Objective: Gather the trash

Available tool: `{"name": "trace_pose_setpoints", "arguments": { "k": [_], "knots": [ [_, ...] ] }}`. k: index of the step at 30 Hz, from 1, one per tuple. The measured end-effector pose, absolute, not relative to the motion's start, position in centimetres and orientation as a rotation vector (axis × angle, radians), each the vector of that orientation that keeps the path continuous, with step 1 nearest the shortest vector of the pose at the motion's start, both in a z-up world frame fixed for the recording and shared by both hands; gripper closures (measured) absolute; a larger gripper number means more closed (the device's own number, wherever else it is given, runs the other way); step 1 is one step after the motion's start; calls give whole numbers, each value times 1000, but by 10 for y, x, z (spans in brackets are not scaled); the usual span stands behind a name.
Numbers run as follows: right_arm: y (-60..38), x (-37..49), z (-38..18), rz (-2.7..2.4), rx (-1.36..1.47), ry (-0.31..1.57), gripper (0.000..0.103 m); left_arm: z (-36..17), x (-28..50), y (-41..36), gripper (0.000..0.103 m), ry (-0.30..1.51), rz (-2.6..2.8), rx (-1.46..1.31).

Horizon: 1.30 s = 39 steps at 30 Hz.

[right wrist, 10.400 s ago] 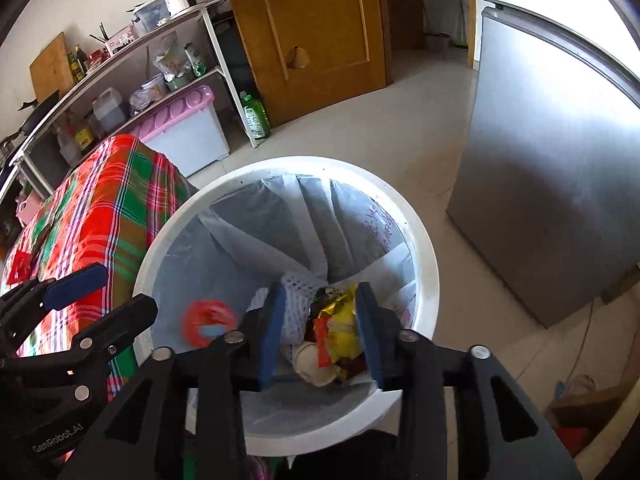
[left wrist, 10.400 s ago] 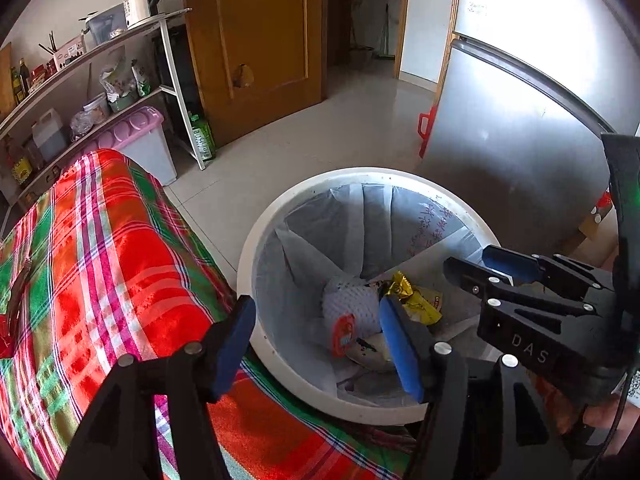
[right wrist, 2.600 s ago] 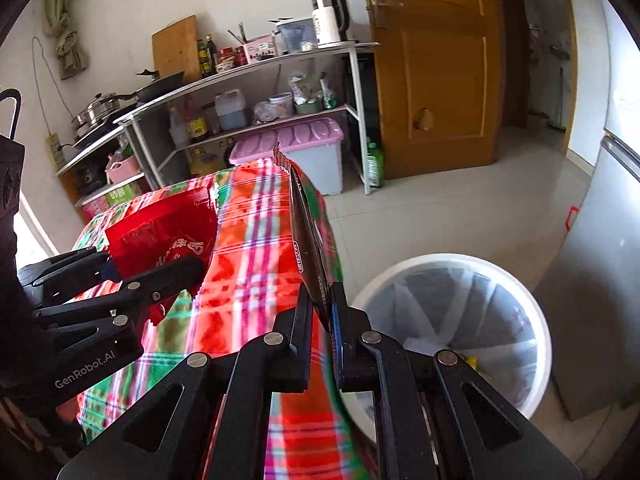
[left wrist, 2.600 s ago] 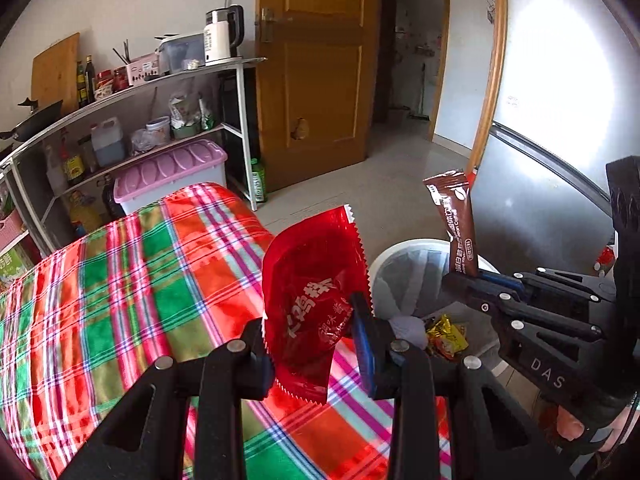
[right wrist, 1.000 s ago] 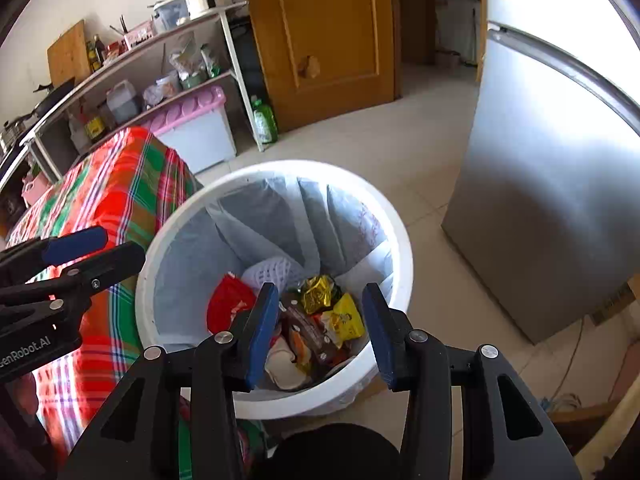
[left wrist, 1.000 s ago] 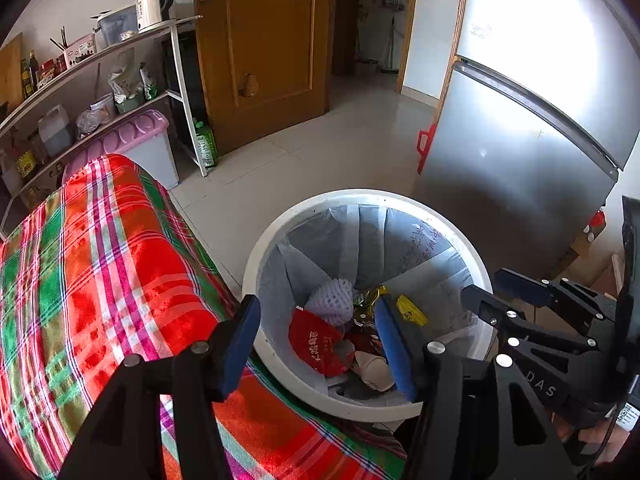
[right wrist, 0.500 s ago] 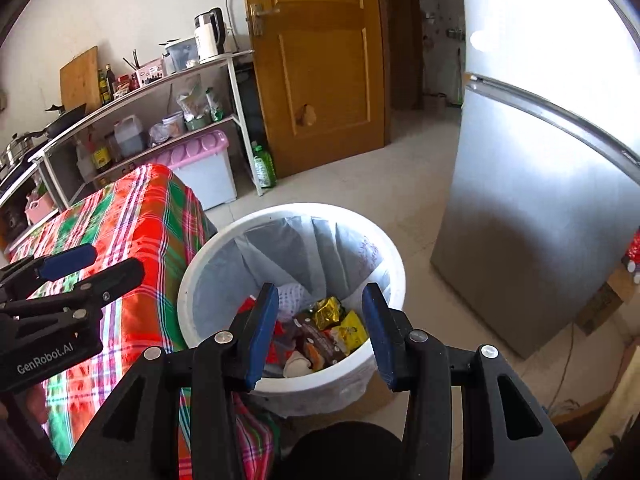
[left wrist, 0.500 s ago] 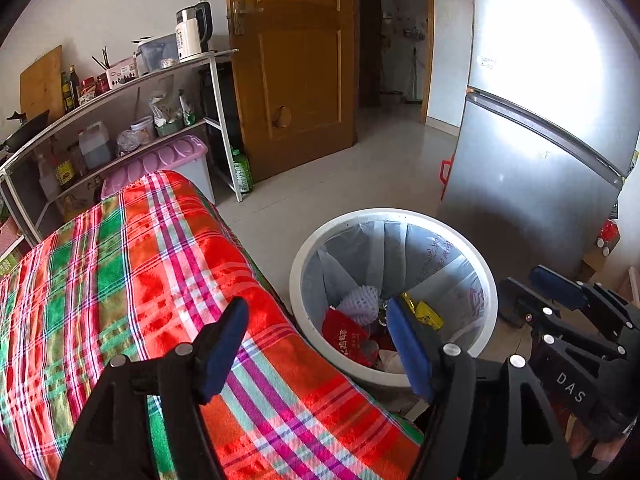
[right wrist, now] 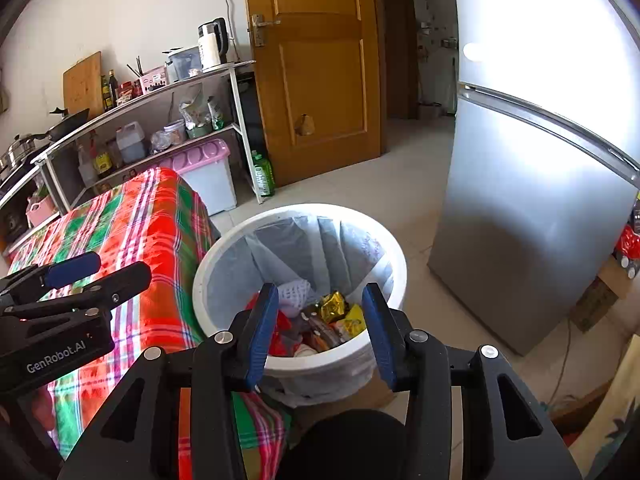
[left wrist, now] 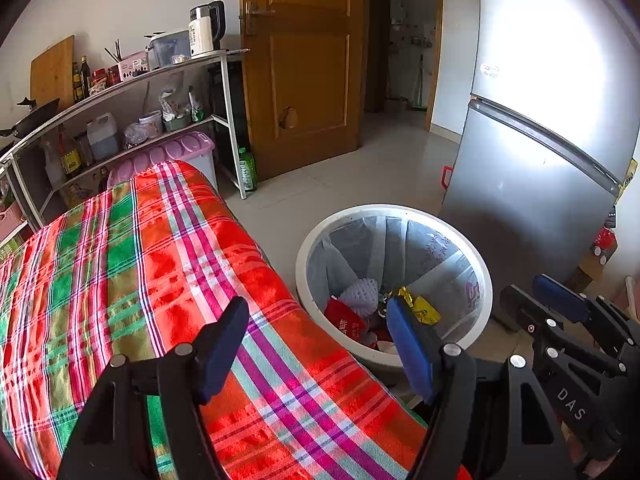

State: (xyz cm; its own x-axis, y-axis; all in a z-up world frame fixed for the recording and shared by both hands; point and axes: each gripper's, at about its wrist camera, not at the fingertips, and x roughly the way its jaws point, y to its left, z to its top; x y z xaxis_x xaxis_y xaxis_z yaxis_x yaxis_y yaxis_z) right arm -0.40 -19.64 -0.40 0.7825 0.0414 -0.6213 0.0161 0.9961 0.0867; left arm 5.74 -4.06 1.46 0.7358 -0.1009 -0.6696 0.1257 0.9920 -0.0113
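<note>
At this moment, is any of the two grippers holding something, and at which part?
Nothing is held. The left gripper and the right gripper both stand open and empty; the red wrapper lies in the trash bin.

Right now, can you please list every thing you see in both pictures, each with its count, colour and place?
round white plastic trash bin: one, white with a grey liner, on the floor beside the table.
snack wrappers: several, red, gold and yellow, inside the bin.
plaid tablecloth: one, red and green, covering the table.
silver refrigerator: one, right of the bin.
wooden door: one, brown, at the back.
metal shelf rack: one, grey, against the wall.
white electric kettle: one, on the top shelf.
lilac-lidded storage box: one, under the rack.
green bottle: one, on the floor by the door.
left gripper: black with blue pads, open, empty.
right gripper: same, open, empty.
</note>
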Motion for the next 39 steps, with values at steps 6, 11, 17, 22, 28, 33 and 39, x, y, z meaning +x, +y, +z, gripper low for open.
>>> {"name": "trace_pose_setpoints", "arguments": {
  "k": [6, 11, 17, 22, 28, 33, 39],
  "knots": [
    [-194, -8, -3, 12, 98, 665, 58, 18, 54, -38, 29, 721, -121, 26],
    [-193, -9, -3, 14, 106, 664, 58, 21, 51, -37, 29, 708, -116, 25],
    [-194, -12, -3, 7, 110, 659, 58, 21, 51, -37, 29, 707, -112, 27],
    [-195, -13, -3, 6, 113, 660, 58, 21, 51, -38, 29, 706, -110, 27],
    [-196, -12, -3, 9, 112, 661, 58, 22, 49, -38, 29, 705, -106, 28],
    [-196, -13, -3, 12, 110, 661, 58, 22, 49, -36, 29, 706, -107, 28],
    [-194, -13, -2, 17, 110, 663, 58, 23, 47, -35, 29, 707, -104, 26]
  ]
}}
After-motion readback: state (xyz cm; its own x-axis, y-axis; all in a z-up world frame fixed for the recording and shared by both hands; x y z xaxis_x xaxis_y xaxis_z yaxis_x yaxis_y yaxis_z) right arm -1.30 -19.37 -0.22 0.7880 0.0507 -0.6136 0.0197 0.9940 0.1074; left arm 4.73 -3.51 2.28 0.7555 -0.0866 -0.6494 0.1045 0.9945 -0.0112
